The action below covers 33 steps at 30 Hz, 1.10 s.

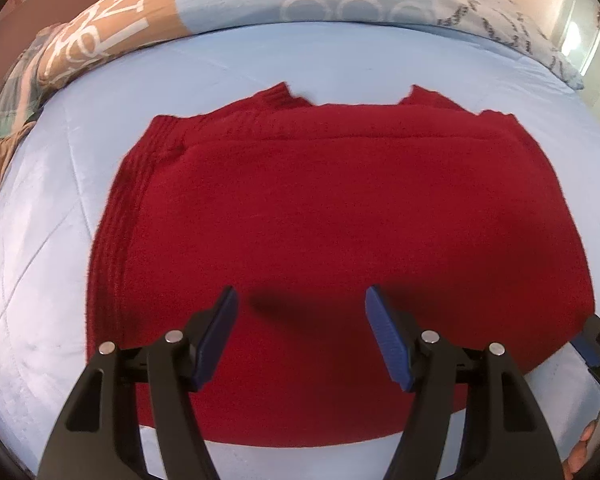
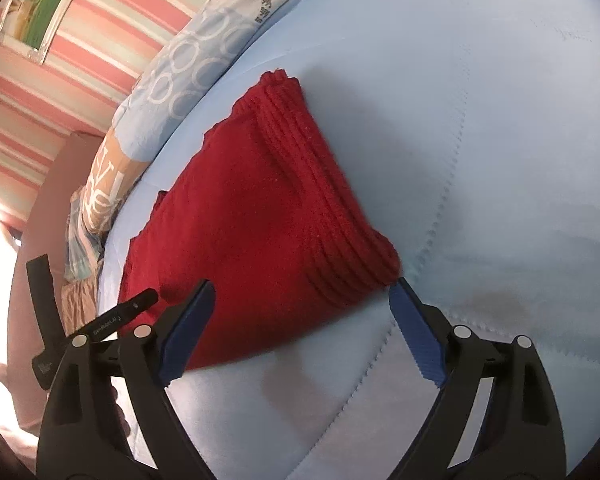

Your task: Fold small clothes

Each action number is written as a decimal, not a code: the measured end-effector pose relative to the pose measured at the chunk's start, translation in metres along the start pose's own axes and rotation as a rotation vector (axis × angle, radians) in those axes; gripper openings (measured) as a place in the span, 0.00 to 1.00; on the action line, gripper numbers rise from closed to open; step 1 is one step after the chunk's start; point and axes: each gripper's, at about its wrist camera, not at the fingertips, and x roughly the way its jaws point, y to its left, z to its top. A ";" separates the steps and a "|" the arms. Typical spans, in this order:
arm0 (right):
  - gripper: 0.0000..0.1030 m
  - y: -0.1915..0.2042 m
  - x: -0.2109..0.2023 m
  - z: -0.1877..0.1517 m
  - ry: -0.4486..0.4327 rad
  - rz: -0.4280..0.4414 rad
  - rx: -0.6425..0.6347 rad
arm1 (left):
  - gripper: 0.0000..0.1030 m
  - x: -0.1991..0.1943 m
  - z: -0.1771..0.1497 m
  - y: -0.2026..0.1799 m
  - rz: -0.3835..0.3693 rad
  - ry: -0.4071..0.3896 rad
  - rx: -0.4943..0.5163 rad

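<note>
Sweater [image 1: 300,220] sleeves folded under, hidden.

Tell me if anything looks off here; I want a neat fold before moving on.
Mostly tidy: the red sweater lies folded flat on the light blue bedspread. Its far edge is uneven, with two ribbed bits sticking out past the fold. A dark patch marks the bedspread just beyond the open right gripper; stain or shadow, I cannot tell.
</note>
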 end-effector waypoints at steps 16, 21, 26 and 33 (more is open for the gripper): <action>0.92 -0.004 0.002 -0.005 -0.007 -0.045 -0.013 | 0.83 -0.014 0.004 0.001 0.004 -0.031 0.019; 0.92 -0.006 0.004 -0.005 -0.011 -0.046 -0.015 | 0.86 -0.013 0.004 0.003 -0.009 -0.019 0.015; 0.92 -0.009 0.004 -0.008 -0.015 -0.017 -0.002 | 0.87 -0.012 0.007 0.007 -0.008 -0.009 -0.006; 0.92 -0.006 0.006 -0.010 -0.010 0.029 0.013 | 0.87 -0.011 0.012 0.008 -0.017 -0.010 -0.027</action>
